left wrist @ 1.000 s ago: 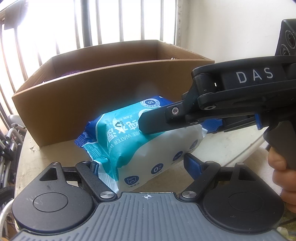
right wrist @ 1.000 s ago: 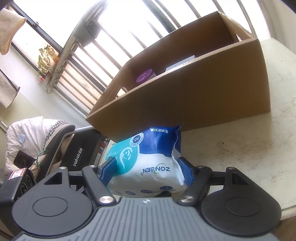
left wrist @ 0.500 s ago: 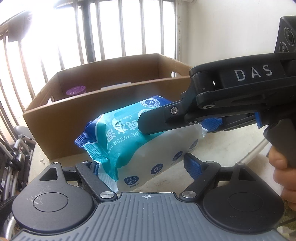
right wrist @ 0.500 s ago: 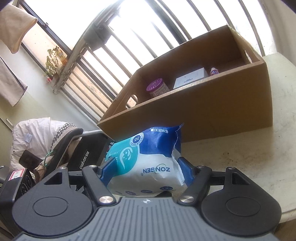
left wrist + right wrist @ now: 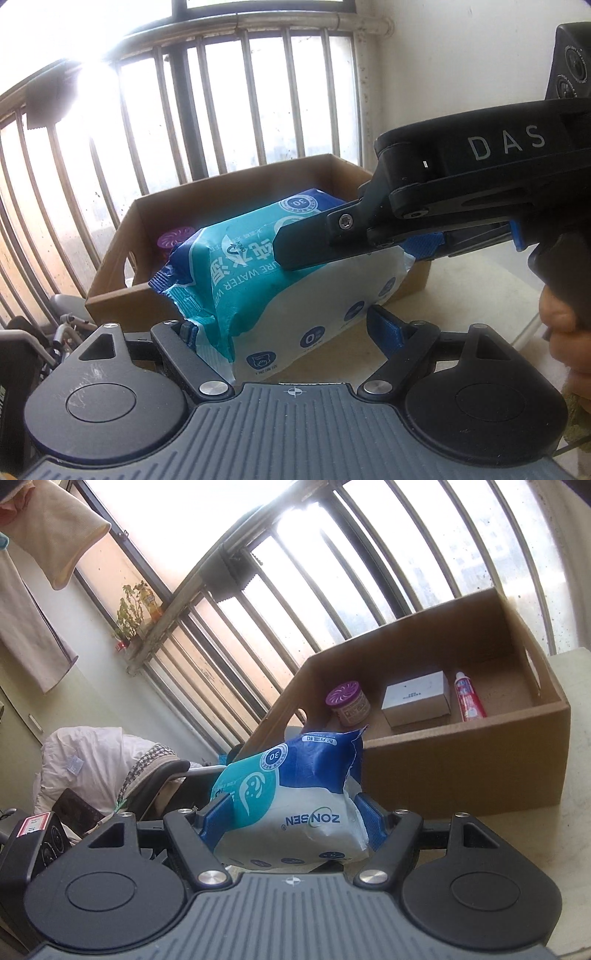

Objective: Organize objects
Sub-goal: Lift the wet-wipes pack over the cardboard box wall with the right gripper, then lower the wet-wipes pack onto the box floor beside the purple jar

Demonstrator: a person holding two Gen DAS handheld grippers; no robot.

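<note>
Hanging in the air just short of the cardboard box point(image 5: 110, 291), the wet-wipe pack point(image 5: 280, 295) is carried between both tools. On the left, the left tongs point(image 5: 284, 332) stand spread: the crimped seam of the pack lies against one blue finger, while the other finger point(image 5: 386, 326) is clear of the film, so this side seems to steady more than grip. Further right, the right tongs point(image 5: 291, 812) are pinching the pack across its short end, blue pads pressed into both flanks.

The pack looks soft and fairly plump; its film wrinkles and dents where it is squeezed, and that glossy skin is probably slippery. It should be moderately heavy for its size, being damp tissue. A hold across the full body, as now, seems safer than one on the thin seam, which could tear or slide.

Inside the box, from left to right, stand a purple-lidded tub point(image 5: 349, 703), a white carton point(image 5: 415, 698) and a red tube point(image 5: 469, 698); the nearer floor looks free for the pack.
</note>
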